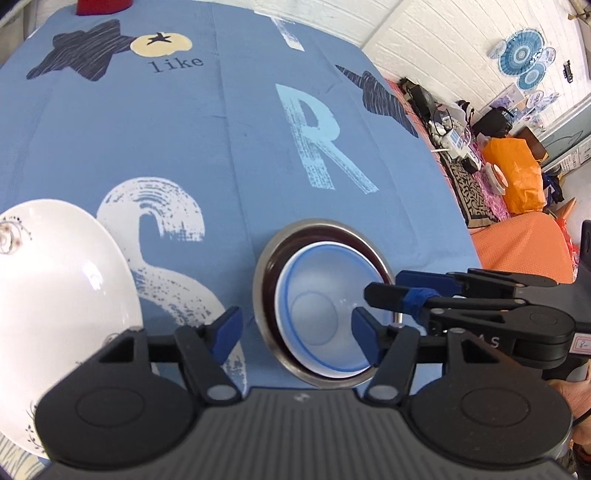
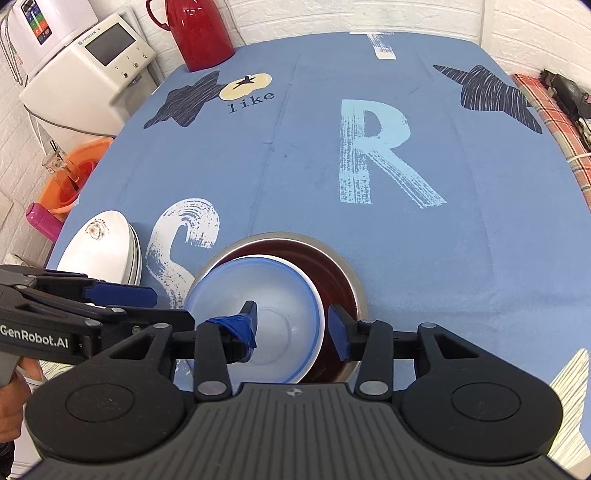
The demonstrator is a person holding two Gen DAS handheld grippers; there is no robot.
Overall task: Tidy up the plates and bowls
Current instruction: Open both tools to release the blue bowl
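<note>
A steel bowl (image 1: 266,288) (image 2: 347,280) with a dark red inside sits on the blue tablecloth. A translucent blue-rimmed plastic bowl (image 1: 325,291) (image 2: 280,288) nests in it. My right gripper (image 2: 293,325) (image 1: 388,286) is open. Its jaws straddle the plastic bowl's right rim, one finger inside that bowl and one over the steel bowl. My left gripper (image 1: 295,330) (image 2: 159,304) hovers open at the bowls' near left side, holding nothing. To the left, a stack of white plates (image 1: 55,295) (image 2: 99,251) rests near the table edge.
A red kettle (image 2: 199,33) stands at the table's far end. Off the left edge are a white appliance (image 2: 92,70), an orange basin (image 2: 70,177) and a pink bottle (image 2: 40,219). To the right of the table lies an orange-covered surface (image 1: 524,243) with clutter behind it.
</note>
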